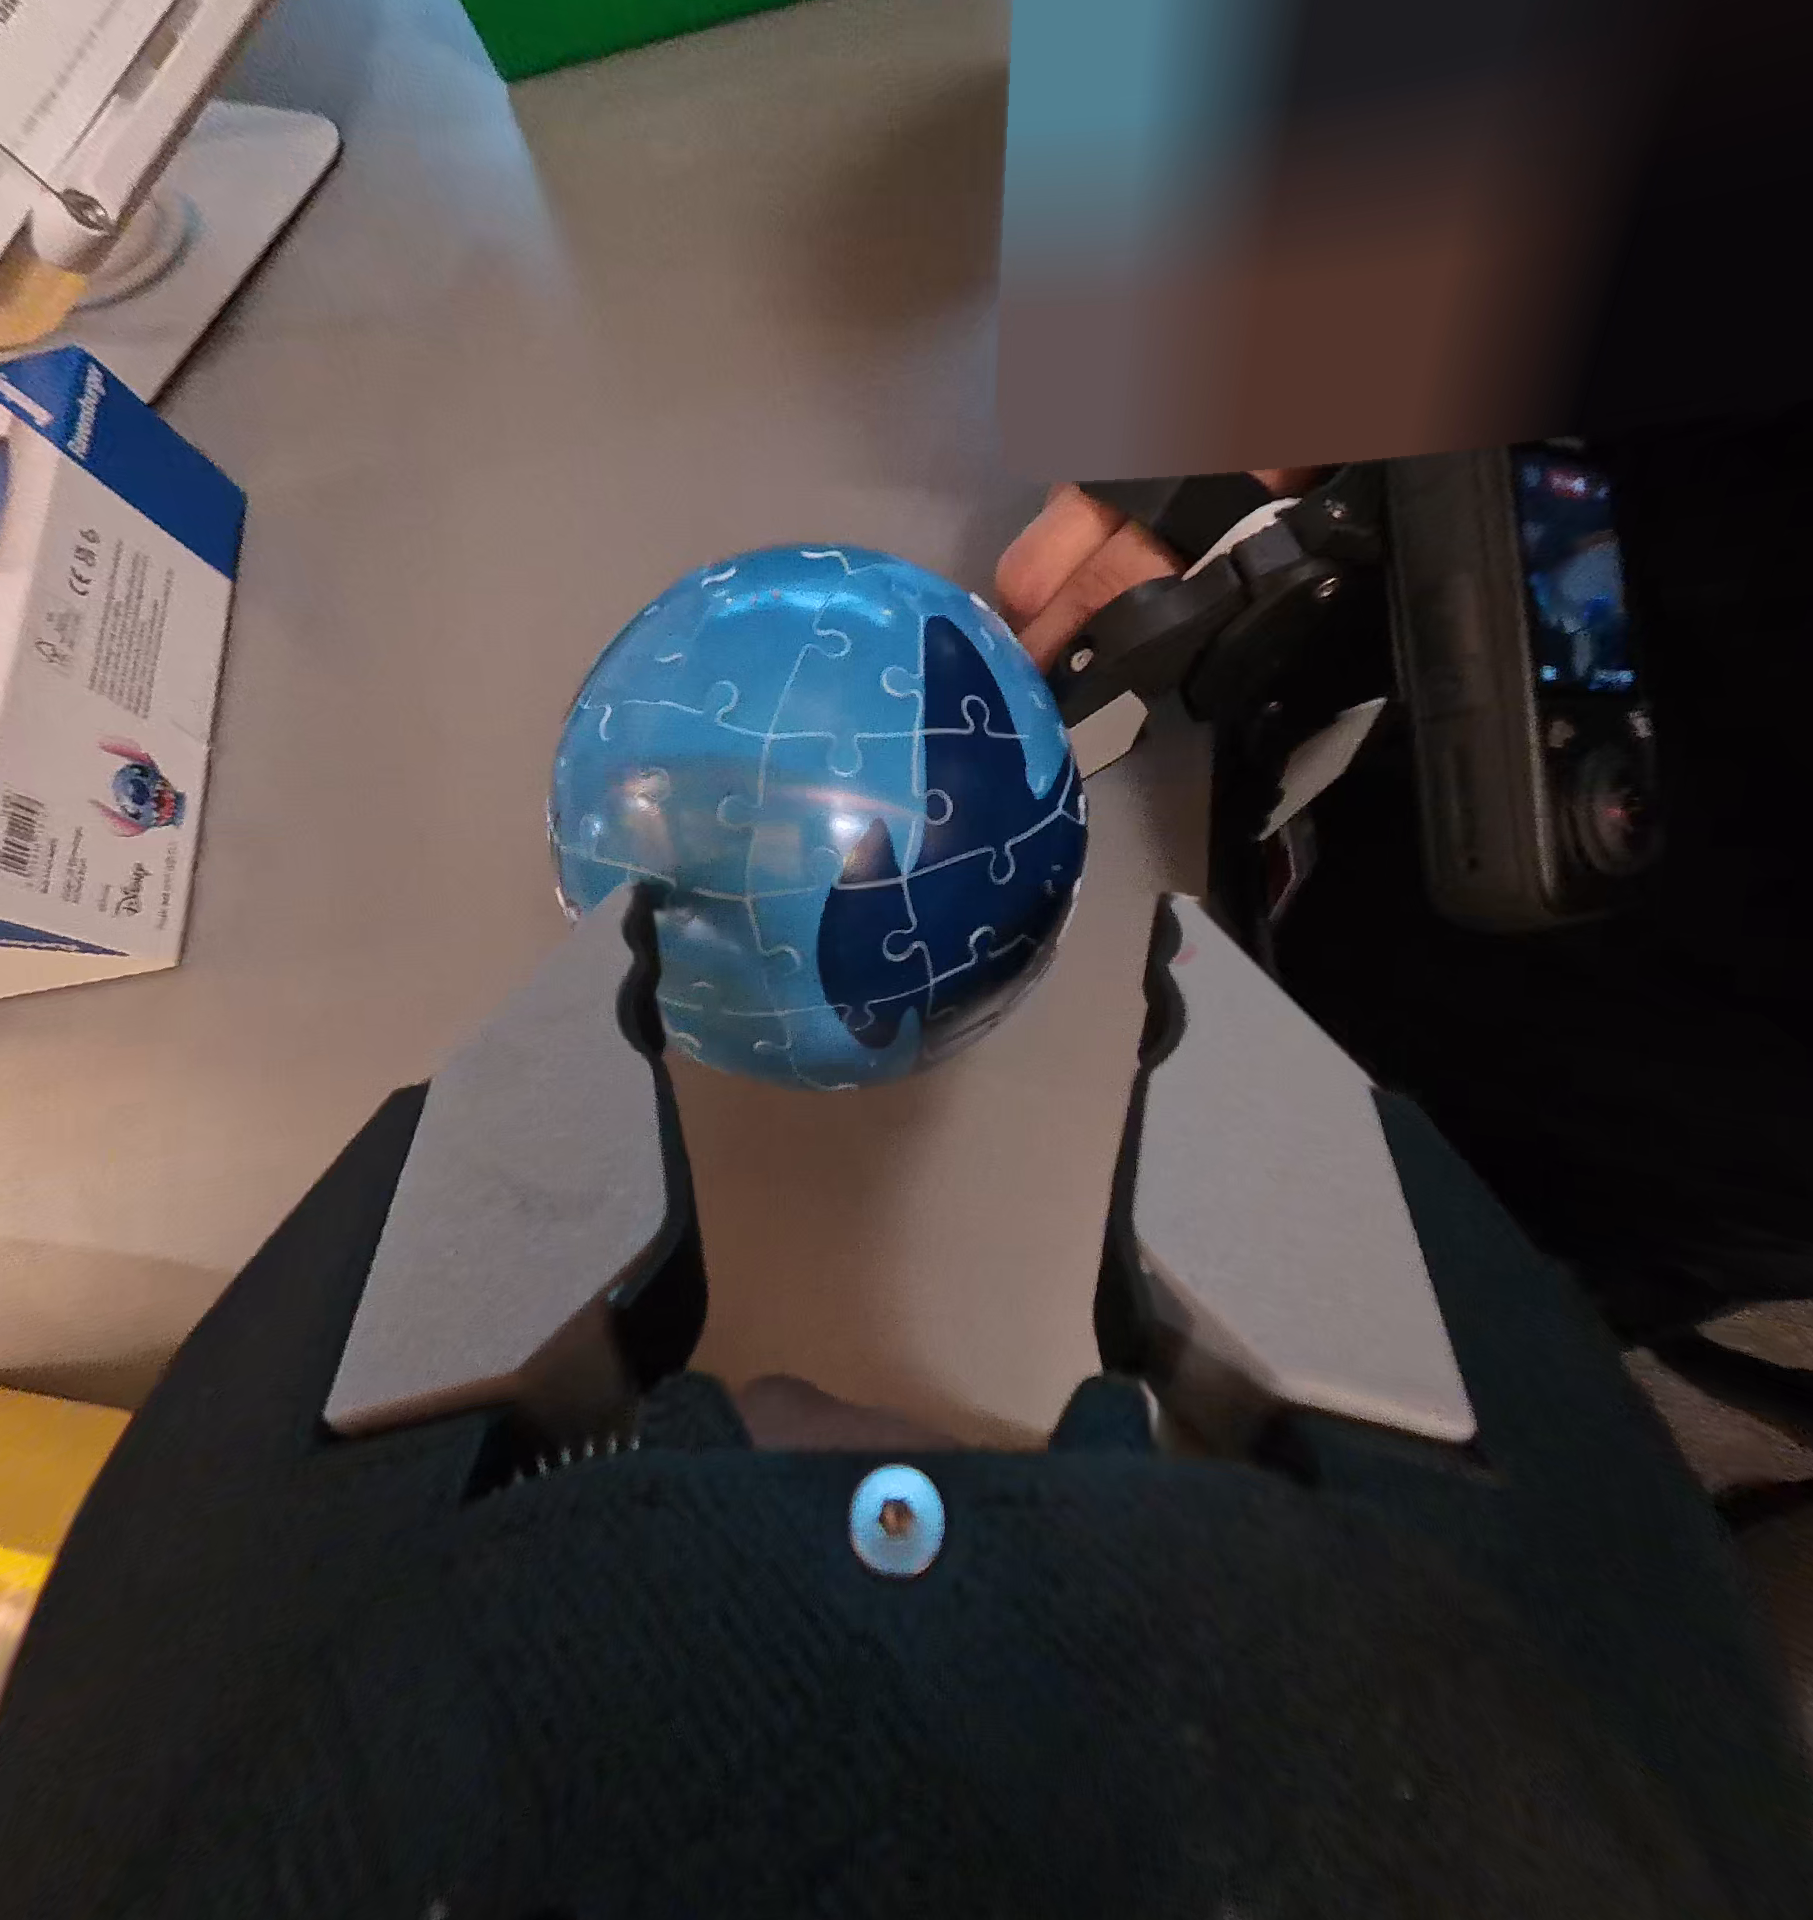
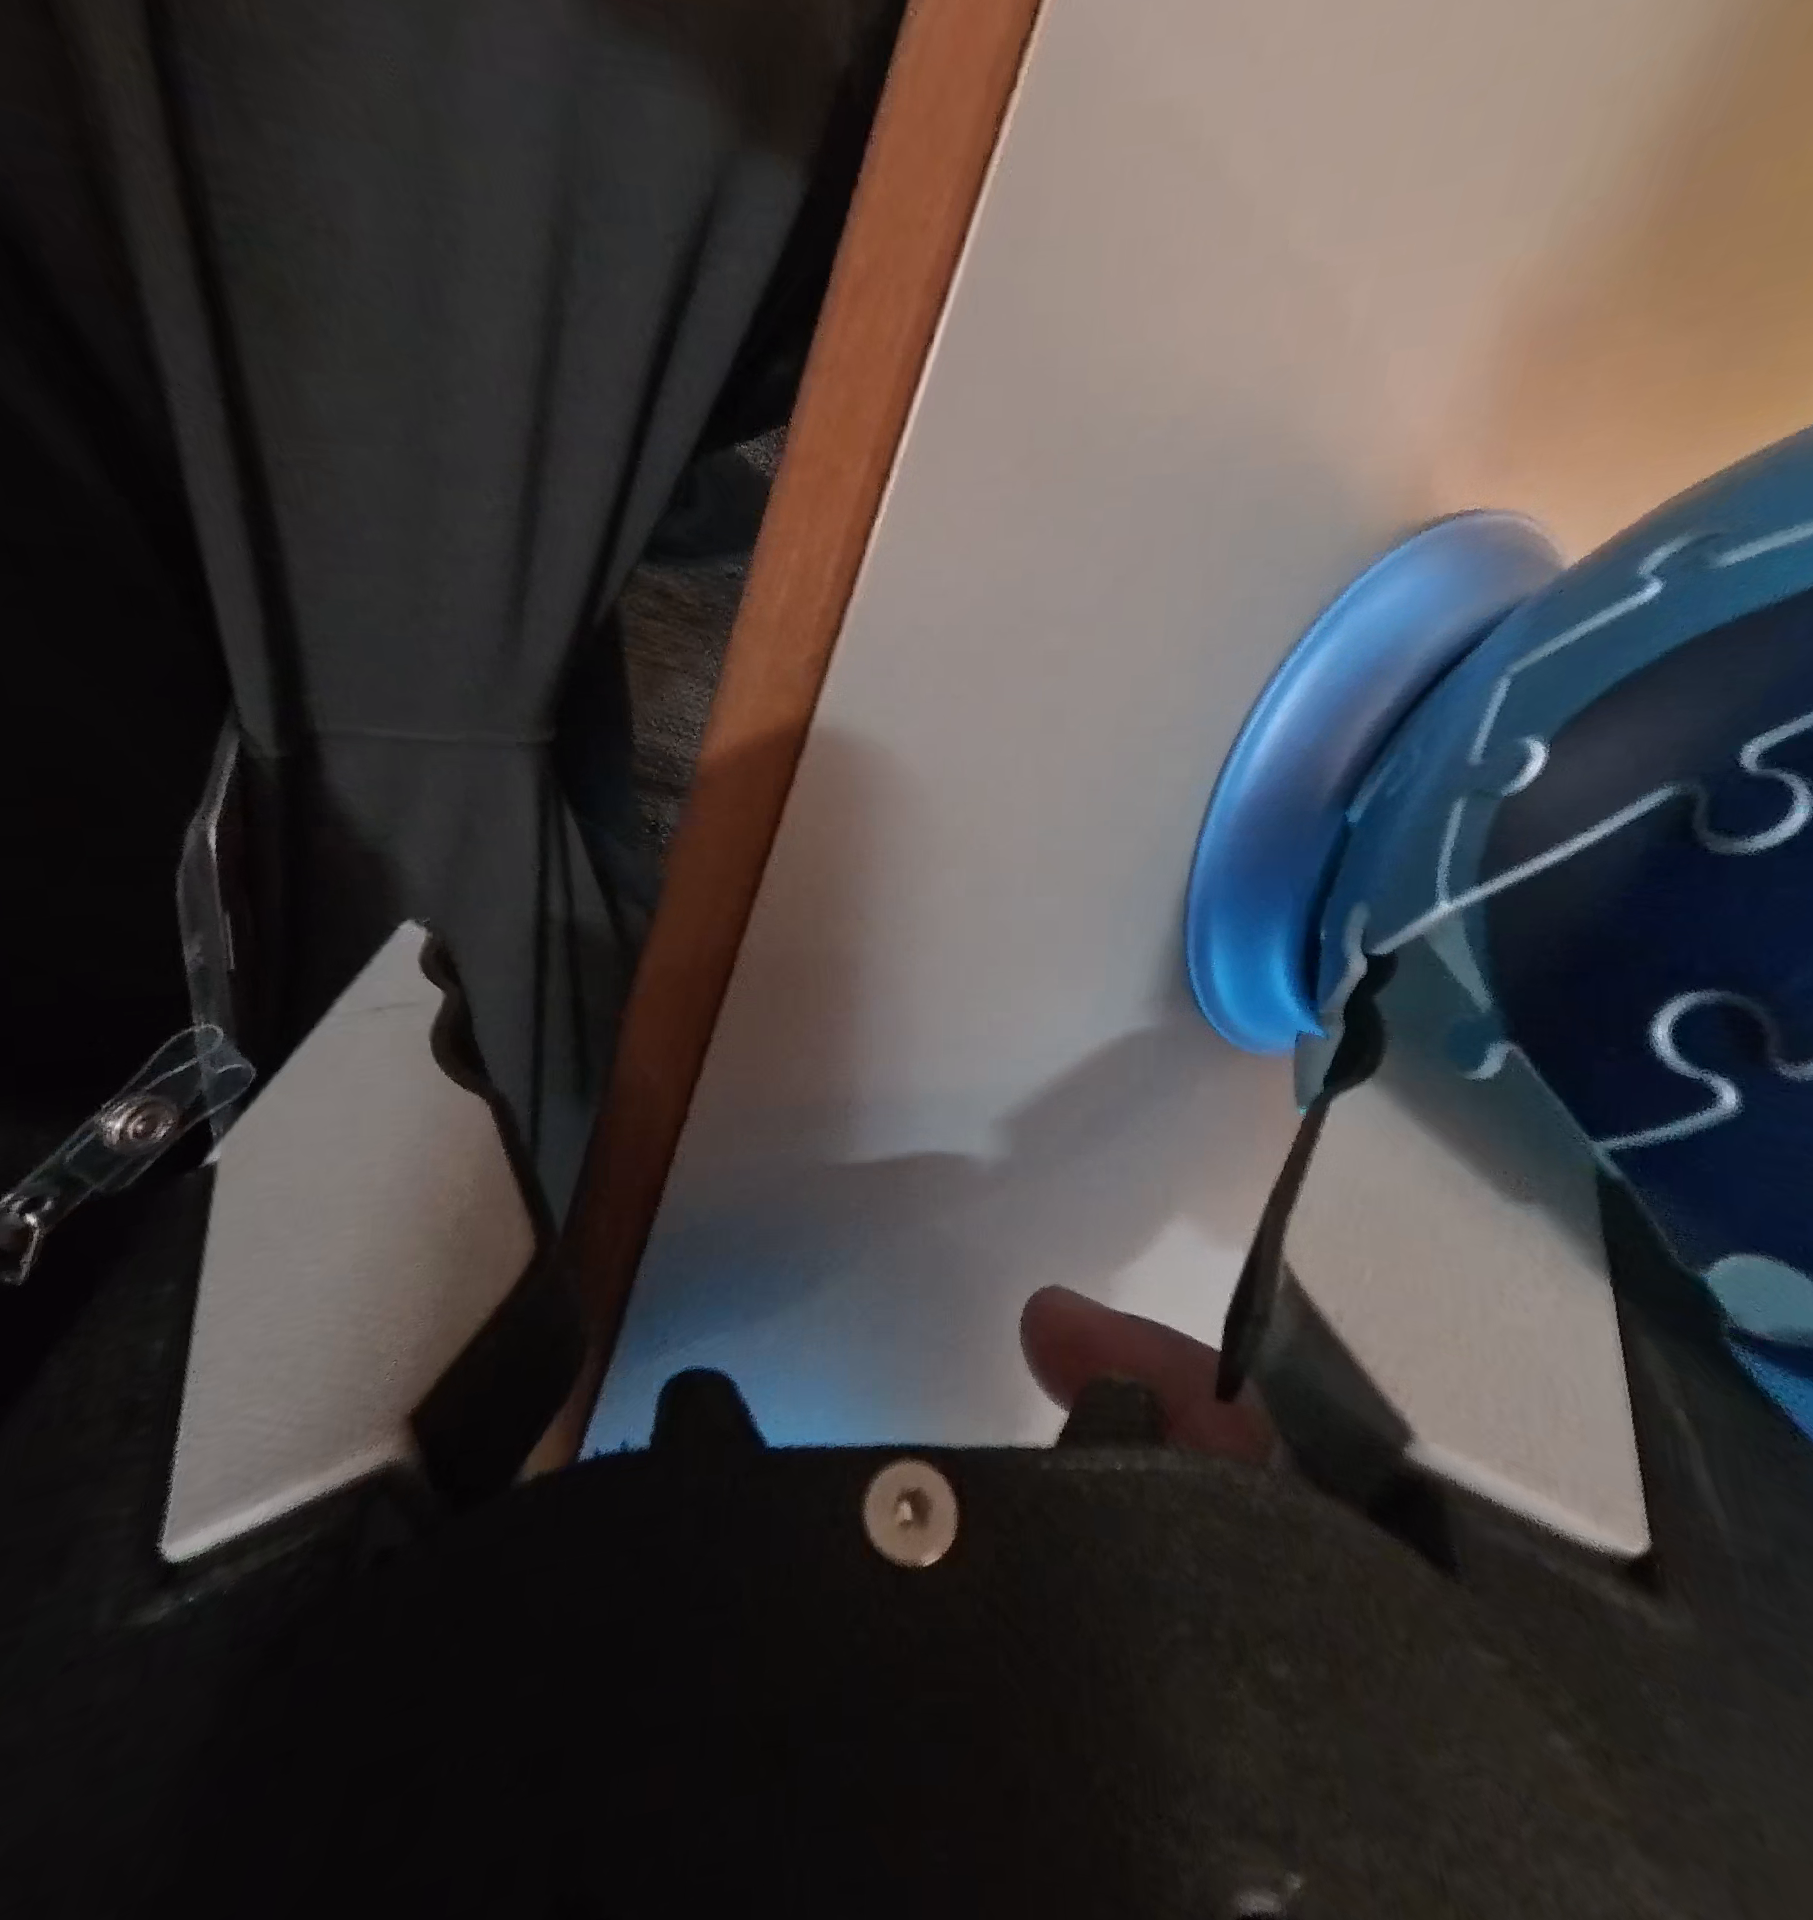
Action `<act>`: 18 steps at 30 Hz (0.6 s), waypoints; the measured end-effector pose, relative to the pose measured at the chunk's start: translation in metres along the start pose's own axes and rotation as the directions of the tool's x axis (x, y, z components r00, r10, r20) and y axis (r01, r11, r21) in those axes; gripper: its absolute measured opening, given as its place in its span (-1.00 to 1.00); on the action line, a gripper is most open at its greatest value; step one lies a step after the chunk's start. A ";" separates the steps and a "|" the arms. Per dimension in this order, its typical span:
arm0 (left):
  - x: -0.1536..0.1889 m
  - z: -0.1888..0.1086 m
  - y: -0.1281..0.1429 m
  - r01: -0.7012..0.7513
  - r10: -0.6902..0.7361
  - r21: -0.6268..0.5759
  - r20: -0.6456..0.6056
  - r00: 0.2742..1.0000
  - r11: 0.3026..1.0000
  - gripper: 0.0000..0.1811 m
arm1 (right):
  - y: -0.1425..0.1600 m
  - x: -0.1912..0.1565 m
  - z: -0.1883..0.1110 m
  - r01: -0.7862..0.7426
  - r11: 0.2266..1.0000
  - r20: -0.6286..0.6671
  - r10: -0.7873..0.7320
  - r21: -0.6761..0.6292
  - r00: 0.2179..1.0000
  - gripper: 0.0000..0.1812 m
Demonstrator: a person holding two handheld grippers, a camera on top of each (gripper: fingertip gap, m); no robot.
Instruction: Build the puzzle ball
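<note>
1. The puzzle ball [image 1: 819,816] is your landmark: it sits on a blue ring stand [image 2: 1286,821] on the pale worktop [image 1: 673,364], light blue over most of its shell with dark blue patches on one side.
2. Your left hand-held gripper [image 1: 897,935] stands wide apart around the near side of the ball. One fingertip [image 1: 637,966] overlaps the ball's lower edge; the other is clear of it, with worktop showing between.
3. Your right hand-held gripper [image 2: 902,997] is also spread wide. One fingertip [image 2: 1343,1029] lies at the ball's lower rim, just where shell meets stand; whether it touches I cannot tell. The other fingertip hangs well away from the ball, past the worktop's brown edge [image 2: 808,665].
4. In the left wrist view, that right hand-held gripper shows on the far side of the ball, its pale finger tip just beside the dark blue patch, with your fingers [image 1: 1063,577] and its camera [image 1: 1536,686] behind it.
5. Well apart from the ball lies a blue and white box [image 1: 102,675]; beyond it, farther from the ball, a grey mat [image 1: 258,218] carries some white paper.
6. A clear badge clip [image 2: 169,1101] hangs off the worktop, on the side away from the ball.
</note>
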State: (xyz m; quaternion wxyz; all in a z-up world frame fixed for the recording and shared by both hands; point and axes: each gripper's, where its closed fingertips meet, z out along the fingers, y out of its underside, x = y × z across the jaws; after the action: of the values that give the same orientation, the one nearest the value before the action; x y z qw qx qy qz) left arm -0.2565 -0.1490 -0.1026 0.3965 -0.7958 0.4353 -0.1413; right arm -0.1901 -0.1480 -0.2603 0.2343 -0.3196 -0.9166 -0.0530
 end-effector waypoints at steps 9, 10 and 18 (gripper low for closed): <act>-0.003 0.001 -0.001 -0.004 0.004 -0.005 0.007 1.000 1.000 -0.02 | 0.002 0.001 0.001 0.023 1.000 -0.012 -0.023 0.005 1.000 0.77; -0.003 0.001 -0.001 -0.005 0.005 -0.005 0.010 1.000 1.000 -0.02 | 0.001 0.001 0.002 0.025 1.000 -0.016 -0.025 0.005 1.000 0.77; -0.002 0.002 0.000 -0.005 0.005 -0.008 0.035 0.999 1.000 -0.02 | -0.002 0.007 0.003 0.004 0.999 -0.075 -0.001 0.045 0.997 0.74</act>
State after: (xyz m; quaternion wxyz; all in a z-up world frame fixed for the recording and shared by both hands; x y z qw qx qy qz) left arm -0.2567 -0.1466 -0.1037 0.4011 -0.7987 0.4309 -0.1246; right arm -0.1975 -0.1446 -0.2597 0.2754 -0.3109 -0.9086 -0.0443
